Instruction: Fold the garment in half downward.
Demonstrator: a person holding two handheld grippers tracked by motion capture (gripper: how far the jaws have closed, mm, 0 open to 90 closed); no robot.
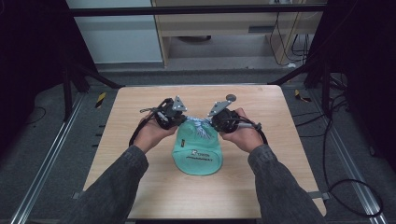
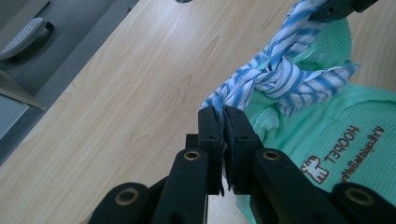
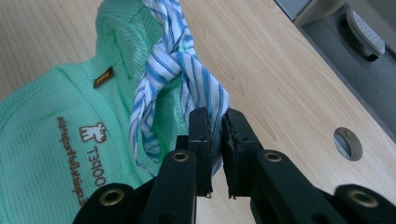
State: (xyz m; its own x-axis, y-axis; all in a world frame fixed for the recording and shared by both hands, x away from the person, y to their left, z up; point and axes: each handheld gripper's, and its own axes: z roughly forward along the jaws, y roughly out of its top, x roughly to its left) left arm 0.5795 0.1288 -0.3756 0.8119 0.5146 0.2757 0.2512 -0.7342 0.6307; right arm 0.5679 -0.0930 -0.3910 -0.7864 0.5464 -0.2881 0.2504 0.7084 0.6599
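A mint-green waffle-cloth bag [image 1: 198, 156] with brown lettering lies on the wooden table [image 1: 140, 186], its mouth gathered at the far end. A blue-and-white striped drawstring ribbon [image 1: 201, 127] is tied in a knot there. My left gripper [image 1: 180, 120] is shut on one end of the striped ribbon [image 2: 243, 88], left of the knot. My right gripper [image 1: 214, 122] is shut on the other end of the ribbon [image 3: 205, 93], right of the knot. The knot [image 2: 275, 72] hangs taut between the two grippers above the bag [image 2: 336, 135]; the same bag [image 3: 56, 116] lies left of my right jaws.
A round grey cable hole [image 1: 230, 98] sits in the tabletop just beyond my right gripper and shows as a grey disc [image 3: 348, 143]. Metal rails [image 1: 51, 154] run along the floor at both sides of the table. A black frame leg [image 1: 93, 74] stands at the far left.
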